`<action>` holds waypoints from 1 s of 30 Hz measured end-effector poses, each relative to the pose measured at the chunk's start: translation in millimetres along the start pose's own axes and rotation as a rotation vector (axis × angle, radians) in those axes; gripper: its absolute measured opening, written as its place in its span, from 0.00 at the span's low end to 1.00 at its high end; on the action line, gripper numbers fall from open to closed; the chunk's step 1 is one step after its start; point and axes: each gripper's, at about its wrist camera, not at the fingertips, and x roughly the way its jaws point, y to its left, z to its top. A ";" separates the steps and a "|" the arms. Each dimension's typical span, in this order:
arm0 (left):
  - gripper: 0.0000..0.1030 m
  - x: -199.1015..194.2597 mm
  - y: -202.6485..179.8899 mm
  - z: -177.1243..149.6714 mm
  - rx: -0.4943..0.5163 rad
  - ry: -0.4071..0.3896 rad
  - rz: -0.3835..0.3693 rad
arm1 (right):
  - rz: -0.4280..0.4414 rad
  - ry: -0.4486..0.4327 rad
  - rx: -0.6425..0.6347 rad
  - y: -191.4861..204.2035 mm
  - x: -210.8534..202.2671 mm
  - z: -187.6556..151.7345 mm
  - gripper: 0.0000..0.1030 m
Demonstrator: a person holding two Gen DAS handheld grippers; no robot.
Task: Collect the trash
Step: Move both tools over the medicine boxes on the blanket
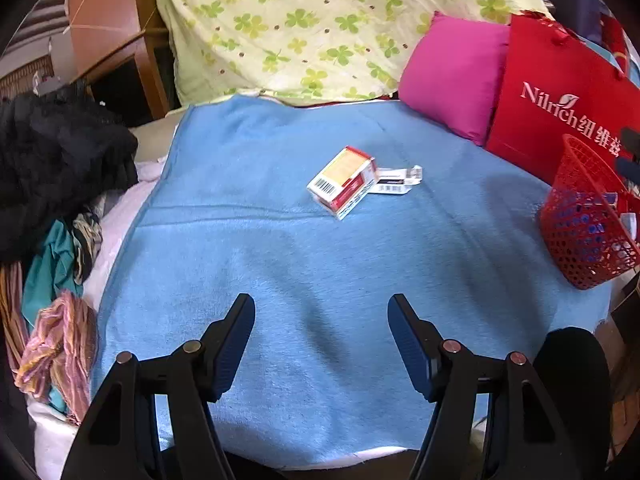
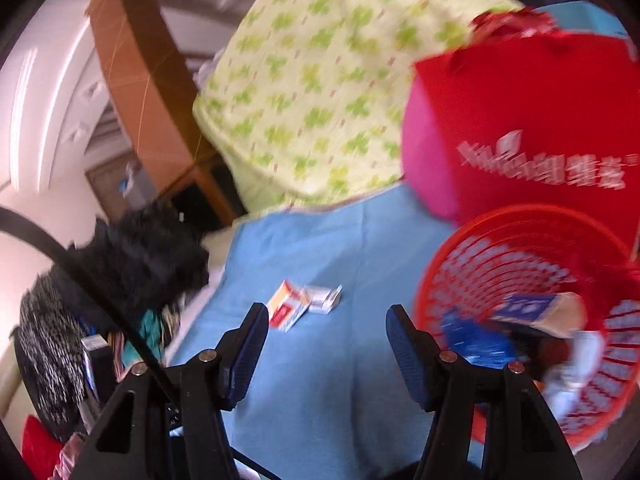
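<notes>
Both grippers stand open and empty: left gripper (image 1: 321, 308) above the near blue blanket (image 1: 280, 264), right gripper (image 2: 326, 318) just left of the red basket (image 2: 472, 236). Basket, at the right edge of the bed, already holds blue and brown packets. Two pieces left mid-blanket, touching: red-and-white carton (image 1: 342, 180), and a smaller flat white pack (image 1: 396, 180) at its right. Step in hand, by my reading: reaching for the remaining trash. Next move calls for straddling the carton squarely, closing, then carrying it right to the basket.
</notes>
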 end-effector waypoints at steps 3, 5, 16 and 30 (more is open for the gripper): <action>0.68 15.4 5.2 6.6 -0.004 0.005 -0.013 | -0.007 0.090 -0.039 12.4 46.8 -4.3 0.63; 0.68 24.7 8.7 11.9 -0.002 0.004 -0.026 | -0.015 0.132 -0.051 14.1 72.0 -6.1 0.63; 0.68 116.6 9.3 89.9 0.110 0.013 -0.198 | -0.077 0.310 -0.020 -12.7 165.4 -37.5 0.63; 0.65 191.5 6.4 116.6 0.214 0.063 -0.358 | -0.125 0.323 -0.108 -1.7 215.1 -13.2 0.63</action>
